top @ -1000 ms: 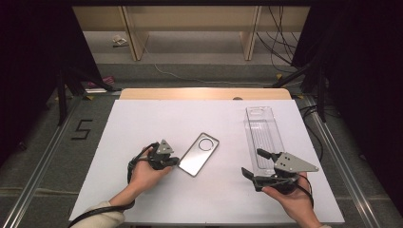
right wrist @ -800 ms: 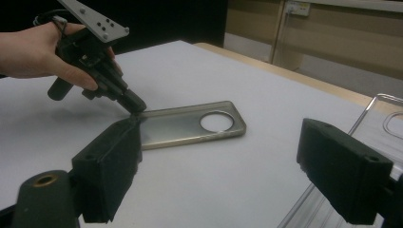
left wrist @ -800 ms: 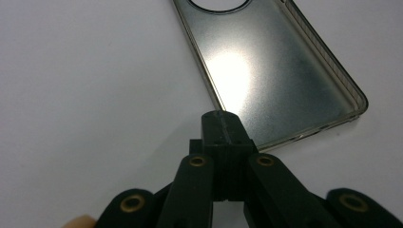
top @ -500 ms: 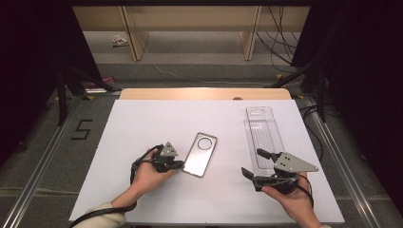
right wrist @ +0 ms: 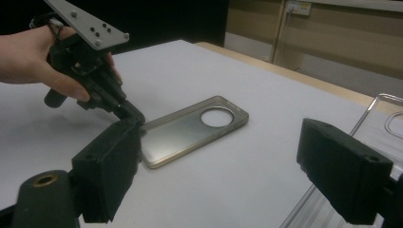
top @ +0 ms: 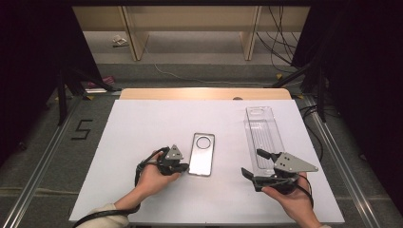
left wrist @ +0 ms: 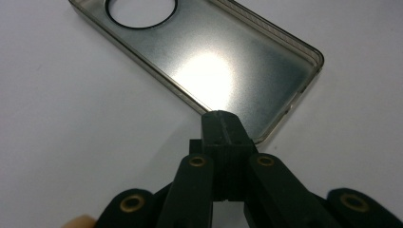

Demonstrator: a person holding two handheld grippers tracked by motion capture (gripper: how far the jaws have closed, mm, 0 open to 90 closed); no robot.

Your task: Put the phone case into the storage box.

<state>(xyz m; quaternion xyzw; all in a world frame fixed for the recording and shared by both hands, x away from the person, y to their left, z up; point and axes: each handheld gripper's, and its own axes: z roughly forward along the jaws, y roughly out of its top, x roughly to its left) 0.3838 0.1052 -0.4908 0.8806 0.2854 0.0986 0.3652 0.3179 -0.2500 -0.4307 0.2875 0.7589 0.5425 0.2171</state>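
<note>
Two grippers are working over the white tabletop [top: 142,123], one in each hand. The left gripper [top: 183,167] is sitting with its fingers [left wrist: 222,124] pressed tight together, and their tip is touching the near corner of the smoky phone case [top: 202,154]; nothing is sitting between the fingers, so it looks like they are nudging or pinning the case, not pinching it. The phone case is lying flat near the middle of the tabletop, with its round camera hole at the far end. The right gripper [top: 252,164] is waiting with its fingers [right wrist: 111,166] spread wide and holding nothing; it is hovering just beside the near end of the clear plastic tray [top: 263,135], which is lying to the right of the case and well apart from it.

I am guessing the job is only starting; the case is not lifted yet and is not in the tray, so picking it up and moving it is likely still left to do.

Some things are hard to see; the left fingers are covering the very corner of the case, so I cannot tell if they are pushing on its rim or resting inside it; the tray is see-through and cut off in the right gripper view.
</note>
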